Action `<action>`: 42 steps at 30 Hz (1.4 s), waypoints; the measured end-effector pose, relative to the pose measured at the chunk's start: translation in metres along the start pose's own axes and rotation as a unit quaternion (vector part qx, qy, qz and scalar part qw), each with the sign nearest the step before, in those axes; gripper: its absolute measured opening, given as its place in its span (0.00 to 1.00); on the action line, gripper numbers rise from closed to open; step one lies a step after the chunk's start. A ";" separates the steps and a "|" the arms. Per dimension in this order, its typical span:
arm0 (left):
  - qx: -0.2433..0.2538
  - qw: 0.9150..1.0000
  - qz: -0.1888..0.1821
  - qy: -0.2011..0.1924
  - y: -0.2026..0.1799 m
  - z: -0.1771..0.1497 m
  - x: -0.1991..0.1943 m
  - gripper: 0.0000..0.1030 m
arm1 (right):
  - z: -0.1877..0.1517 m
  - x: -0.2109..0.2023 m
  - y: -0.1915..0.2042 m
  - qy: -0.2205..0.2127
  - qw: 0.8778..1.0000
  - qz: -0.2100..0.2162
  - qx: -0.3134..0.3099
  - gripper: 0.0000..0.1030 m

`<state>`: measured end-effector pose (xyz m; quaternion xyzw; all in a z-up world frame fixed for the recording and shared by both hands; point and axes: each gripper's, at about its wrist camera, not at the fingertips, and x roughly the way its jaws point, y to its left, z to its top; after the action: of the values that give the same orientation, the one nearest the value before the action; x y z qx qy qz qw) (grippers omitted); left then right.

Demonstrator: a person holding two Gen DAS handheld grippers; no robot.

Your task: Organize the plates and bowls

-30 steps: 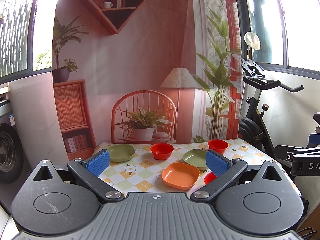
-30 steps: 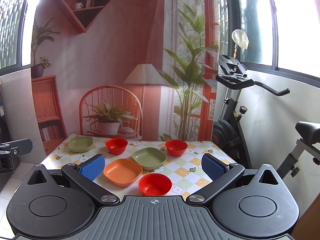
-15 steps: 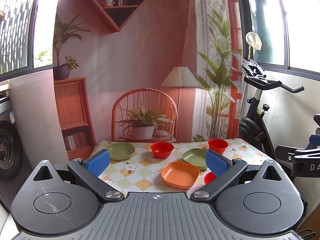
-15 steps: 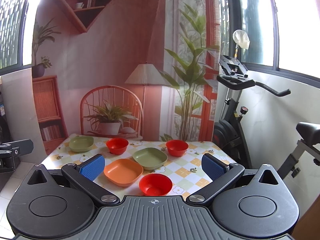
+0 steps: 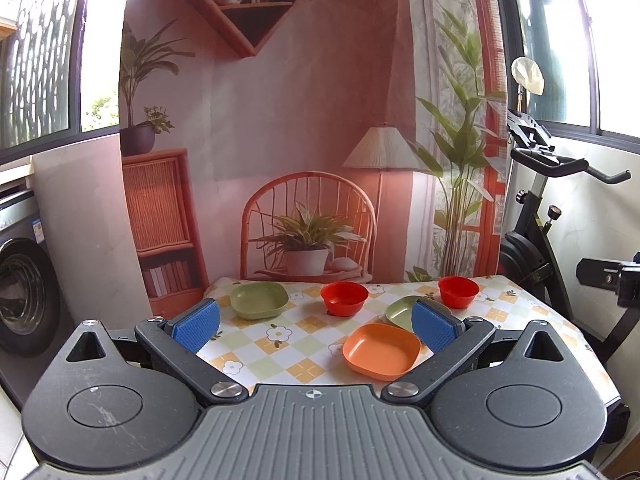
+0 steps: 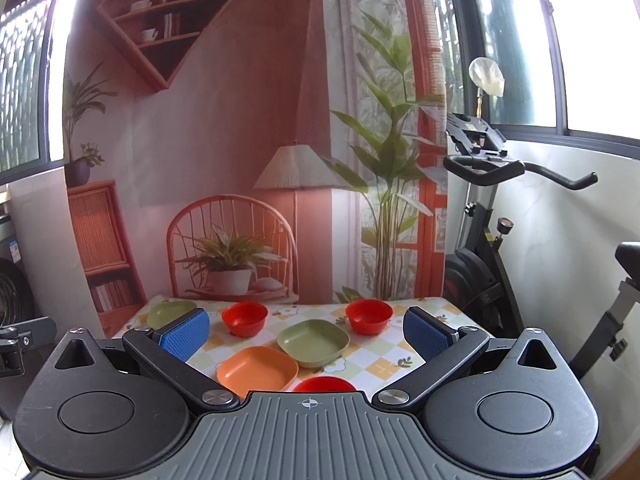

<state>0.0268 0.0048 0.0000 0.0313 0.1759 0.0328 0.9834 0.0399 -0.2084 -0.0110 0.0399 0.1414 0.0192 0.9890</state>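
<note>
On the checkered table (image 5: 280, 354) lie an orange square plate (image 5: 382, 351), two green square plates (image 5: 259, 300) (image 6: 313, 342) and three red bowls: two at the back (image 5: 344, 298) (image 5: 458, 291), one at the near edge (image 6: 324, 384). In the right wrist view I see the orange plate (image 6: 258, 370), the far-left green plate (image 6: 170, 312) and the back red bowls (image 6: 244, 318) (image 6: 369, 315). My left gripper (image 5: 316, 322) hangs open above the table's near left part. My right gripper (image 6: 306, 334) is open too, above the near side, holding nothing.
An exercise bike (image 6: 492, 248) stands right of the table. A washing machine (image 5: 24, 280) is at the far left. A printed backdrop (image 5: 304, 120) hangs behind the table. The other gripper's body (image 5: 608, 278) shows at the right edge.
Both grippers have moved forward and lower towards the table; the dishes look larger. The near red bowl has slipped partly under the right gripper's body. No dish has moved.
</note>
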 end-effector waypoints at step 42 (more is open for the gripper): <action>-0.008 0.983 -0.044 0.180 0.012 -0.025 0.314 0.55 | -0.065 0.333 0.003 0.137 0.990 0.016 -0.014 0.61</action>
<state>0.3117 0.0414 -0.1308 0.0094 0.3506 -0.0040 0.9365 0.3411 -0.1839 -0.1655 0.0252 0.2751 0.0422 0.9601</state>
